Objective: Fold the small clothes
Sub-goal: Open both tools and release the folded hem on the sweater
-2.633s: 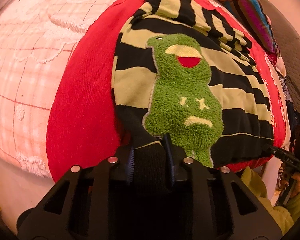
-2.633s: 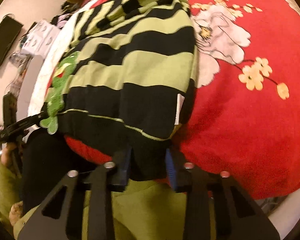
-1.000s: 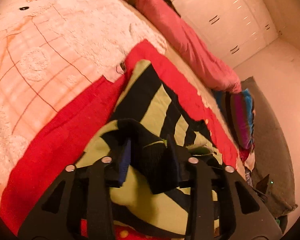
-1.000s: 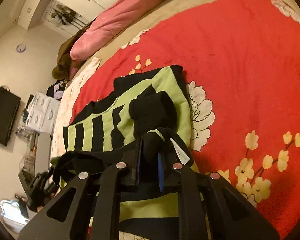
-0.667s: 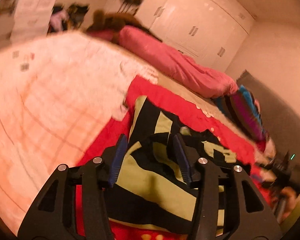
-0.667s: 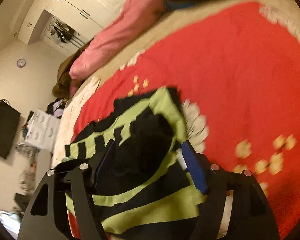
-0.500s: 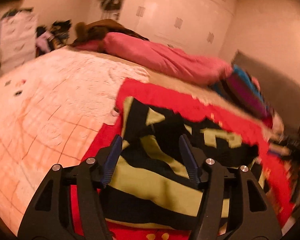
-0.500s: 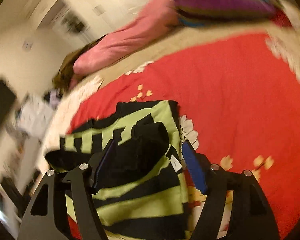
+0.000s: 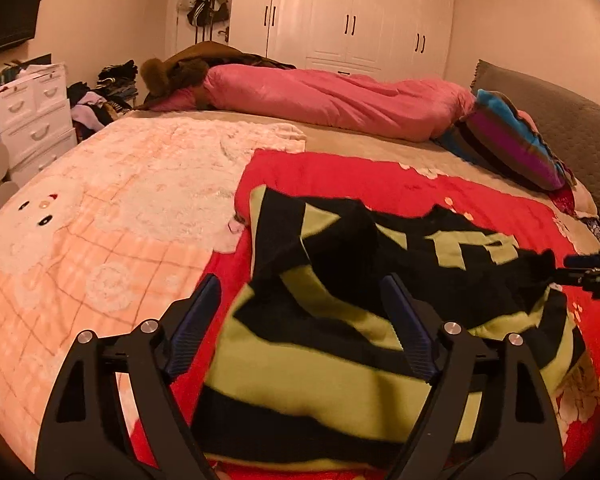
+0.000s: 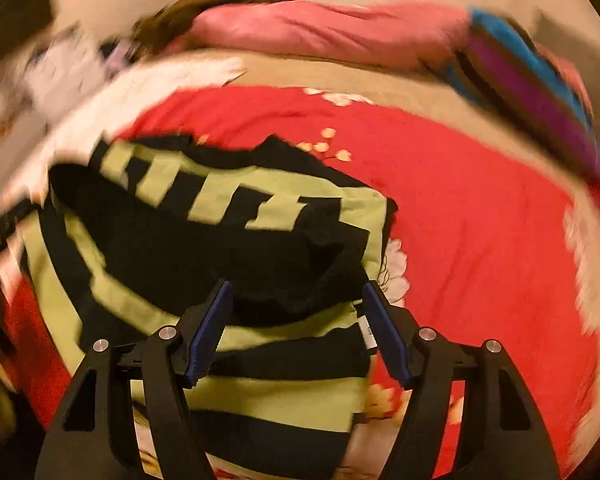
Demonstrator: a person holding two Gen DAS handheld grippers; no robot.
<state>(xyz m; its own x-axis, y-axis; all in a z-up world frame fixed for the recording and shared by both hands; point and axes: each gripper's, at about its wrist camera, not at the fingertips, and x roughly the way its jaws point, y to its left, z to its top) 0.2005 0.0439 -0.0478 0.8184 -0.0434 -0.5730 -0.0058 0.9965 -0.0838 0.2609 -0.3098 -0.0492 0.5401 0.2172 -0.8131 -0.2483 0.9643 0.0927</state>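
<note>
Above, the left claw [image 9: 300, 312] is opening wider and the right claw [image 10: 296, 316] is standing wide, neither gripping the folded striped sweater [image 9: 340, 344] lying on the red blanket [image 9: 340, 176].

Matt knit sweater [image 9: 324, 364], fleecy red blanket [image 9: 340, 176]

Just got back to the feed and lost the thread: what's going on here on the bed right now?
A person with a gripper in each hand is folding a small black and green striped sweater on a red floral blanket. The sweater lies folded over on itself. The left gripper has jaws that are opening, with nothing pinched between them. The right gripper is open too and holds nothing; its view is blurred. Both grippers hang above the sweater's near part.
</note>
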